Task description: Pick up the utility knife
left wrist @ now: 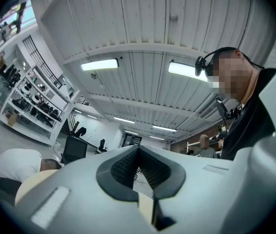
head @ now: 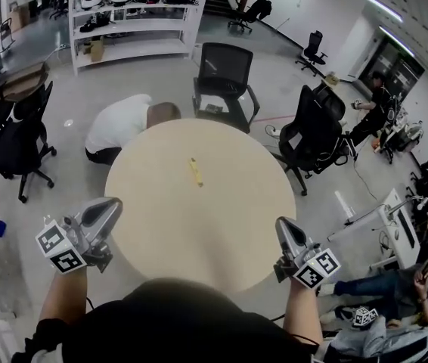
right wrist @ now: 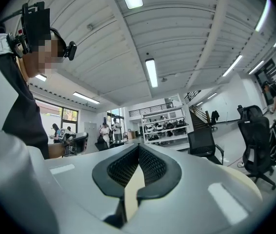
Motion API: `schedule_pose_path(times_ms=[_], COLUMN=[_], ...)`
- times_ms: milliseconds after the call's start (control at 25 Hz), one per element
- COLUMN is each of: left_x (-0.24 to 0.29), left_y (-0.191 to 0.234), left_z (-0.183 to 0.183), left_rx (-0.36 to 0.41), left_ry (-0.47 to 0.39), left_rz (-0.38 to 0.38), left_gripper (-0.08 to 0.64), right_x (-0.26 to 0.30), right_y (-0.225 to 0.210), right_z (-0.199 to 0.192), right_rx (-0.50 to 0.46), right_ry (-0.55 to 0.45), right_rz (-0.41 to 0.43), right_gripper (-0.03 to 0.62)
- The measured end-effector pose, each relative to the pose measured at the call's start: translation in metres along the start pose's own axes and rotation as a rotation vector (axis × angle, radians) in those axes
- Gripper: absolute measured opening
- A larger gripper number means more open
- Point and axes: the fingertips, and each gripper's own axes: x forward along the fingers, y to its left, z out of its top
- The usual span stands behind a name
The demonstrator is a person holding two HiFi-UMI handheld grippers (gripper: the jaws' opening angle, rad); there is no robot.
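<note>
At the table [head: 199, 237] edge, we hold left gripper [head: 108, 207] and right gripper [head: 284, 226] closed and empty, poised to reach the utility knife [head: 196, 172].

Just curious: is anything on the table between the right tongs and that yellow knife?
Nothing: the head view shows only bare table between the right tongs and the utility knife.
</note>
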Motion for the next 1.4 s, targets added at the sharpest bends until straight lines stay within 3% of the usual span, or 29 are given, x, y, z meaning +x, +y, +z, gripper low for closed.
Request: schedule_pose_path(times_ms=[280,440,600,720,880,1080,1240,1400], left_x=[0.078,0.110,0.127,0.123,0.120,0.145,0.143,0.139], left_y=[-0.015,-0.019,-0.008,0.021,0.070,0.100,0.102,0.111], left_z=[-0.018,-0.021,-0.040,-0.049,-0.068,-0.055,-0.065,-0.074], left_rx=[0.048,0.041,0.050,0.028,-0.027,-0.027,-0.045,-0.051], left_ry=[0.011,0.033,0.095,0.113,0.150,0.125,0.117,0.115], left_rz=[0.100,0.132,0.142,0.132,0.062,-0.006,-0.017,0.026], left_gripper=[-0.006,-0.006,-0.006,-0.006,-0.006,-0.006,-0.006,-0.006], right_x=[0.024,0.041,0.058,0.076,0.097,0.119,0.120,0.139], right_y=[-0.107,-0.142,-0.166,-0.164,-0.137,-0.110,-0.122,-0.137], right_z=[0.009,0.009,-0.014,-0.037,-0.059,-0.065,-0.064,-0.073], right_rx=[0.031,0.048,0.082,0.085,0.099,0.061,0.053,0.027], right_ry=[-0.018,-0.025,-0.004,0.023,0.070,0.164,0.184,0.211], right_rz=[0.112,0.166,0.161,0.135,0.054,0.035,-0.009,0.006], right_gripper=[0.015,0.015,0.015,0.015,0.015,0.015,0.015,0.016])
